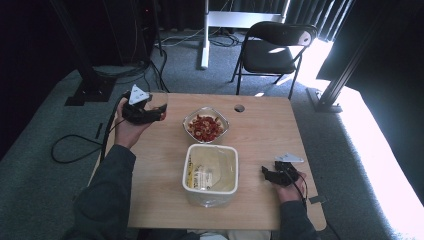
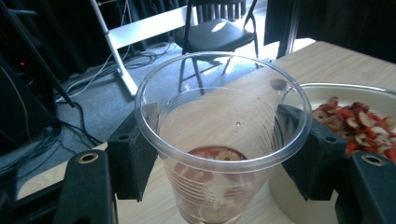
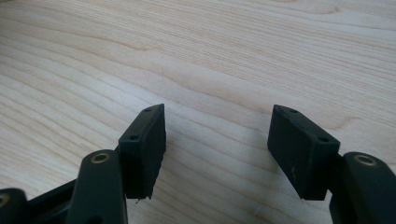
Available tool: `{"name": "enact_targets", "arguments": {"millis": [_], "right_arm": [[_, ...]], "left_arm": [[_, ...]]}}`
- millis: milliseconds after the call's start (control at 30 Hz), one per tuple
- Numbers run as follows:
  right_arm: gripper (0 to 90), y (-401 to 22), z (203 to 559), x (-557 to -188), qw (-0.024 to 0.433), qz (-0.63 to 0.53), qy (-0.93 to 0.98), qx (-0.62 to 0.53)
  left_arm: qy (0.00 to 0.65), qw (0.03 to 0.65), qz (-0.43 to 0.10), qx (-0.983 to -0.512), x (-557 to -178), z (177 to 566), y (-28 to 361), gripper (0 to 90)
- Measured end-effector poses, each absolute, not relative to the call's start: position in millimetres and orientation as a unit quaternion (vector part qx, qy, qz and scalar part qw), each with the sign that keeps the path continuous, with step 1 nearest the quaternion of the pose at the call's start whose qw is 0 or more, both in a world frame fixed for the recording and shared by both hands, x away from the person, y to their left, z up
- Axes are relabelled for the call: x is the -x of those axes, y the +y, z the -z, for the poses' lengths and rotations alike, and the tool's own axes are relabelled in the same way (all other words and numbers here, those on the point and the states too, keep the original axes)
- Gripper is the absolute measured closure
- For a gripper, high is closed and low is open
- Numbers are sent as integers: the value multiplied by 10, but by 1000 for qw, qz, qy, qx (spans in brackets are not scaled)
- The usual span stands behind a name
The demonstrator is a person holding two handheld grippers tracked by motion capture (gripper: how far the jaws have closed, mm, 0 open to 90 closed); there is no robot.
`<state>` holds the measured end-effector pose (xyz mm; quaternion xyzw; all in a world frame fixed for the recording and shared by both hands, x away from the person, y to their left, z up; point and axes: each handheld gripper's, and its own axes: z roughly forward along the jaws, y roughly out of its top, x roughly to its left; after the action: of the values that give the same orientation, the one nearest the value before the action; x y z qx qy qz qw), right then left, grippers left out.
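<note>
My left gripper (image 1: 159, 113) is shut on a clear plastic cup (image 2: 219, 140), its two black pads pressing the cup's sides just under the rim. The cup (image 1: 159, 102) is held above the table's far left part, and a few red and pale food pieces lie at its bottom. To its right stands a glass bowl (image 1: 206, 126) of red and pale pieces (image 2: 359, 121). Low over the bare wood at the table's right, my right gripper (image 1: 265, 173) is open with nothing between its fingers (image 3: 144, 149).
A white rectangular tub (image 1: 210, 175) with packets inside sits in the middle near the front edge. The wooden table (image 1: 260, 135) has a cable hole (image 1: 239, 107) at the back. A black folding chair (image 1: 272, 50) stands beyond the table. Cables trail on the floor at the left.
</note>
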<state>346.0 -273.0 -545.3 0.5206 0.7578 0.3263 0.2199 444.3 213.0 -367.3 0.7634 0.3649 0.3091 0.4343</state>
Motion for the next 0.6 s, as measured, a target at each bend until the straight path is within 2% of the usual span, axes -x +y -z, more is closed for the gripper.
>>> {"name": "enact_targets", "arguments": {"millis": [600], "right_arm": [[365, -2727, 5458, -3454, 221, -328, 756, -522]], "left_arm": [[354, 438, -307, -767, -4649, 3492, 1903, 335]]}}
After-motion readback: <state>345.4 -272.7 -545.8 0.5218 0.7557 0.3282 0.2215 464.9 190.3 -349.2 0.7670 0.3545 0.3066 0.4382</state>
